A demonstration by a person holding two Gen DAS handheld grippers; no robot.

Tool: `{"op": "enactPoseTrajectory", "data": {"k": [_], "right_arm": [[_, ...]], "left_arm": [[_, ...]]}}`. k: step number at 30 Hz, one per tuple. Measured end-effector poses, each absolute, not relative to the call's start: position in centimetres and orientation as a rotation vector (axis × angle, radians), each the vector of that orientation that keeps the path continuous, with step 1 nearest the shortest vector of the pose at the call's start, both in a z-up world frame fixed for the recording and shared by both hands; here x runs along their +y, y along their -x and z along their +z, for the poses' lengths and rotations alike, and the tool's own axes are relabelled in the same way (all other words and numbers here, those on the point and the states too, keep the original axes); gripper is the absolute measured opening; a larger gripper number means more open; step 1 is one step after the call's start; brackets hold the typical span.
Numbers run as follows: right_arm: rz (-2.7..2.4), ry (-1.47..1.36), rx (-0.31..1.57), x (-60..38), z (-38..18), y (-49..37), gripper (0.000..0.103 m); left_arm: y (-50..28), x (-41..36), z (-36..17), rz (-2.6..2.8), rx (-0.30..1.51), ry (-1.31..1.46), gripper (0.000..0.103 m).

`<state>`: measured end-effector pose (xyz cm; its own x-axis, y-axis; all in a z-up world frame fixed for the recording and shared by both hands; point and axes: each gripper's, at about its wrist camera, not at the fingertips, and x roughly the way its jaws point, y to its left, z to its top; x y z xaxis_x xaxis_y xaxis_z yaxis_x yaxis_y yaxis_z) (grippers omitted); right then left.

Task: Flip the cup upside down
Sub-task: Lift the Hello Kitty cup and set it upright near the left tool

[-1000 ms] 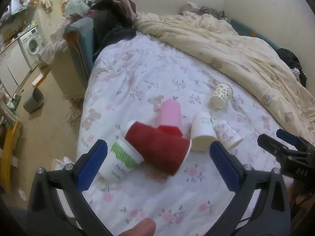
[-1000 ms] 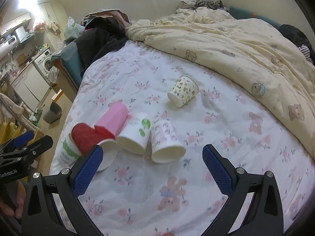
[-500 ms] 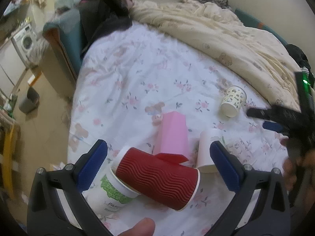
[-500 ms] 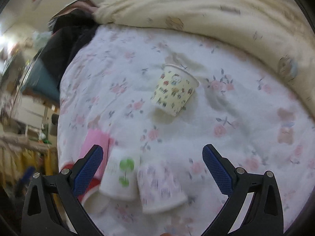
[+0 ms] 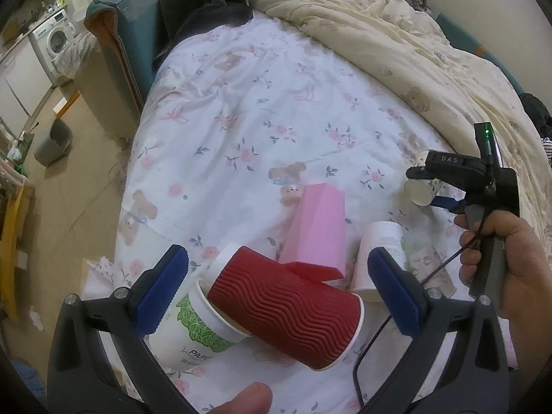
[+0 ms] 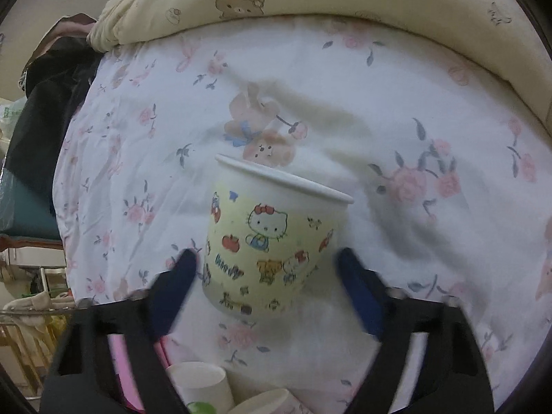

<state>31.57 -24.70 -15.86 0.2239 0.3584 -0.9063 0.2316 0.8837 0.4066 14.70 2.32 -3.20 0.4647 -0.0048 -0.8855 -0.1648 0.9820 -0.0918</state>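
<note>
A yellow cartoon-print paper cup [image 6: 269, 238] lies on the floral bedsheet, rim pointing away from the right wrist camera. My right gripper [image 6: 267, 269] is open, its blue fingers on either side of the cup's base, small gaps showing. It also shows in the left wrist view [image 5: 438, 186] at that cup [image 5: 419, 191]. My left gripper [image 5: 276, 293] is open and empty above a red ribbed cup [image 5: 289, 310] lying on its side, its base inside a white and green cup [image 5: 193, 327].
A pink cup [image 5: 319, 231] and two white cups [image 5: 379, 255] lie beside the red one. A cream quilt [image 5: 414, 65] is bunched along the far right. The bed's left edge drops to the floor, with a grey bin [image 5: 53, 141] and a washing machine [image 5: 51, 38].
My right gripper has moved forward from the near cups to the cartoon-print cup and now straddles its base. My left gripper has come closer over the red cup.
</note>
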Motion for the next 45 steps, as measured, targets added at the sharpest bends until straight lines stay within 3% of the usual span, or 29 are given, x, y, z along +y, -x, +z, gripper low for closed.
{"op": "enactPoseTrajectory", "data": {"k": [9,22,32,45], "right_arm": [[0.215,-0.483,1.291,-25.4,-11.5,-27.8,0.064],[0.408,-0.372,1.272,-24.4,-4.3,-13.4,0.064],[0.56,-0.294,1.419,-20.5,-8.8,-4.0,0.064],[0.59,-0.128,1.518,-15.9,-13.6,-2.0,0.066]], "left_arm": [[-13.8,2.5,-2.2,0.106,1.04,0.162,0.103],[-6.3,3.0,0.4,0.098,0.964,0.159,0.103],[0.9,3.3,-1.6,0.054,1.055,0.197,0.103],[2.9,3.3,-3.1,0.087,1.058,0.241,0.103]]}}
